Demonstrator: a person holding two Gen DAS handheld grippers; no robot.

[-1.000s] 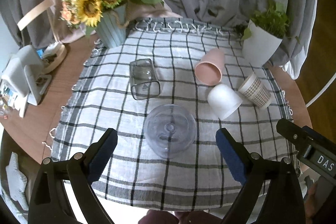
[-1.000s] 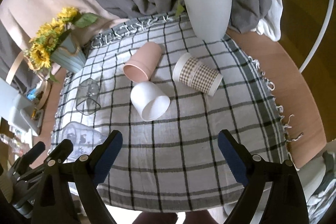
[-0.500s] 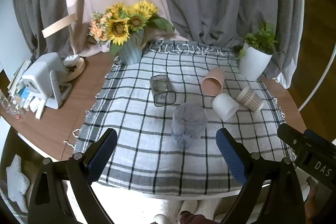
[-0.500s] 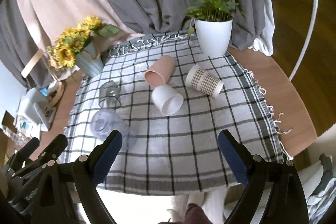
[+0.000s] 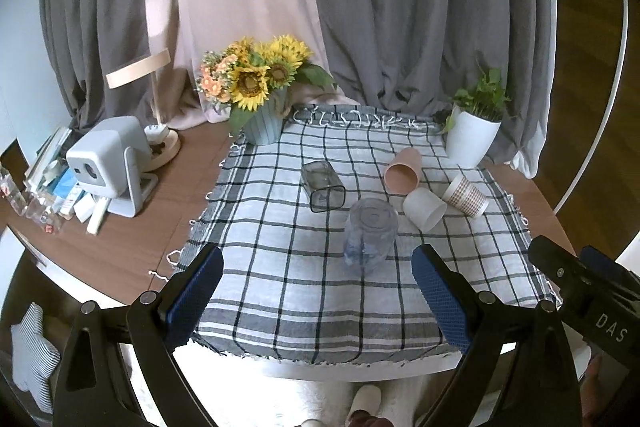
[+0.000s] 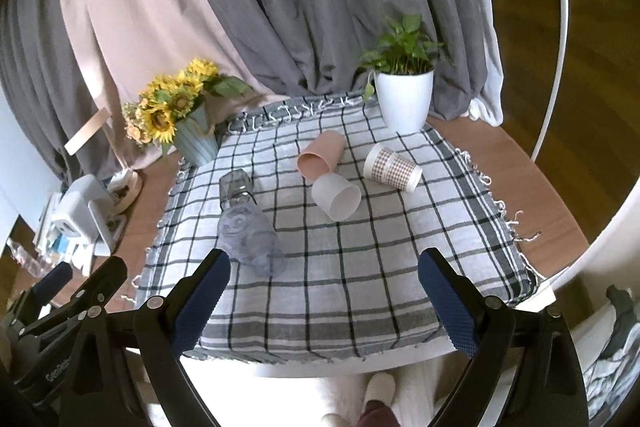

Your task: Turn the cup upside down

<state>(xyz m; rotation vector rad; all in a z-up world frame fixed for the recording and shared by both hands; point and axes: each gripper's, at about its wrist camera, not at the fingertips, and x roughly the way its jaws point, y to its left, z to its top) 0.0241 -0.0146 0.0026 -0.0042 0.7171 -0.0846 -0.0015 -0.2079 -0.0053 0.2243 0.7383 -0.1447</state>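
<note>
A clear bluish plastic cup stands upside down on the checked cloth; it also shows in the right wrist view. Four other cups lie on their sides: a clear square glass, a pink cup, a white cup and a checkered paper cup. My left gripper is open and empty, held high in front of the table edge. My right gripper is open and empty, likewise back from the table.
A sunflower vase stands at the cloth's back left and a white plant pot at the back right. A white projector and small clutter sit on the wooden table at left. Curtains hang behind.
Both grippers have pulled up and back from the table, so the whole table shows. The clear cup stays upside down where it was. The other cups have not moved.
</note>
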